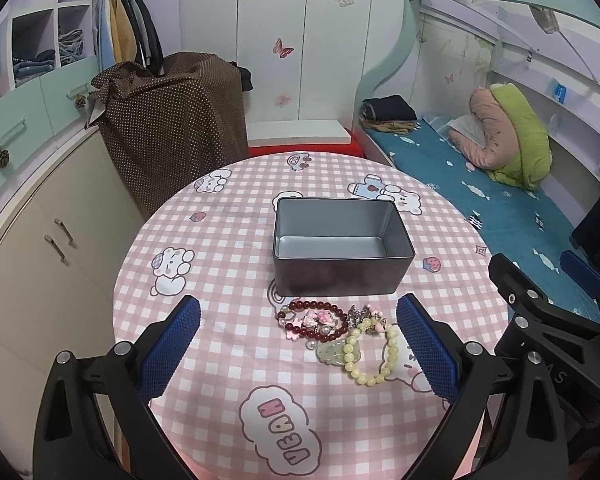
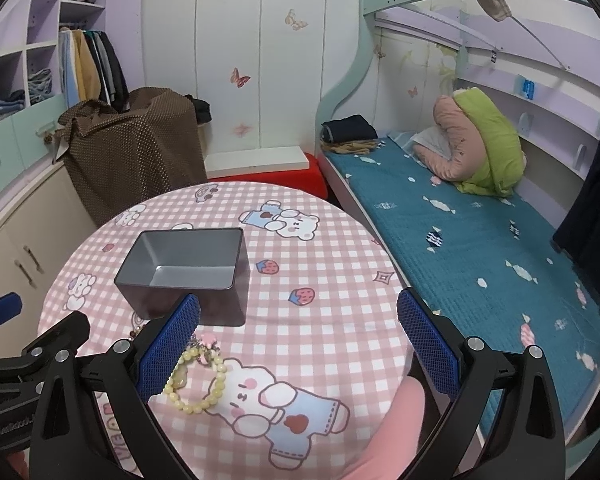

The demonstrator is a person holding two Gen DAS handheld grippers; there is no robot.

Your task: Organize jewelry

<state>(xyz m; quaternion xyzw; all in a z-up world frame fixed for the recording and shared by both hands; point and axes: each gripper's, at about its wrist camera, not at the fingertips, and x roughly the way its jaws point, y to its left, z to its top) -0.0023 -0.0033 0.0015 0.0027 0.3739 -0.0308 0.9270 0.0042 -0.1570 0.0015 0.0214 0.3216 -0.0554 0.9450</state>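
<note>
An empty grey metal box (image 1: 342, 246) stands open near the middle of the round table; it also shows in the right wrist view (image 2: 188, 270). In front of it lies a jewelry pile: a dark red bead bracelet (image 1: 314, 320) with pink charms, and a pale yellow-green bead bracelet (image 1: 374, 354) with a jade pendant. My left gripper (image 1: 300, 350) is open above the table, its fingers either side of the pile. My right gripper (image 2: 298, 346) is open and empty to the right of the pile; the yellow bracelet (image 2: 206, 386) lies by its left finger.
The table has a pink checked cloth with bear prints (image 1: 228, 240). A bed with blue cover (image 2: 480, 248) runs along the right. A brown dotted cover (image 1: 172, 120) drapes furniture behind the table. Cabinets (image 1: 32, 248) stand at the left. The right gripper body (image 1: 560, 320) shows beside the left.
</note>
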